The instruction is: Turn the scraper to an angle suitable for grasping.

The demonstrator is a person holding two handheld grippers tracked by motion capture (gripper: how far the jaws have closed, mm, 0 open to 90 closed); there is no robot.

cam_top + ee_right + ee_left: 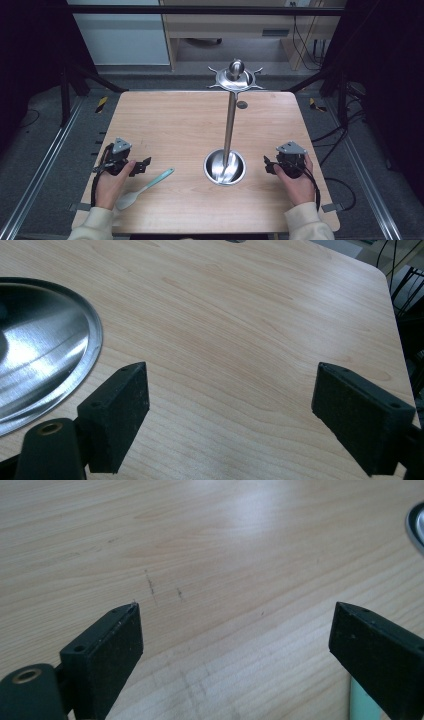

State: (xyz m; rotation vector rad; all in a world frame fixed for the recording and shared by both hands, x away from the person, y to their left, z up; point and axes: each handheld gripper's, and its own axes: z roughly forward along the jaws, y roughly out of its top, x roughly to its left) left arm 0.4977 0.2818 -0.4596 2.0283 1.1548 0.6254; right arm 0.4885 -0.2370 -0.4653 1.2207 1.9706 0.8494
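Wooden table (165,120): steel stand (226,167), teal spatula (144,188).

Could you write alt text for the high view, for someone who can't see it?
A person's hands hold the left gripper and right gripper on a wooden table, beside a light green spatula and a steel stand with a round base.

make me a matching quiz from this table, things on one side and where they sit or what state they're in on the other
Things:
1. spatula
2. steel stand
3. left gripper
4. right gripper

Places or states:
A. open, right of the stand's round base
B. lying flat near the front left
C. open, just above the pale green handle
D. upright in the middle, hooks on top

Pairs: 1-B, 2-D, 3-C, 4-A
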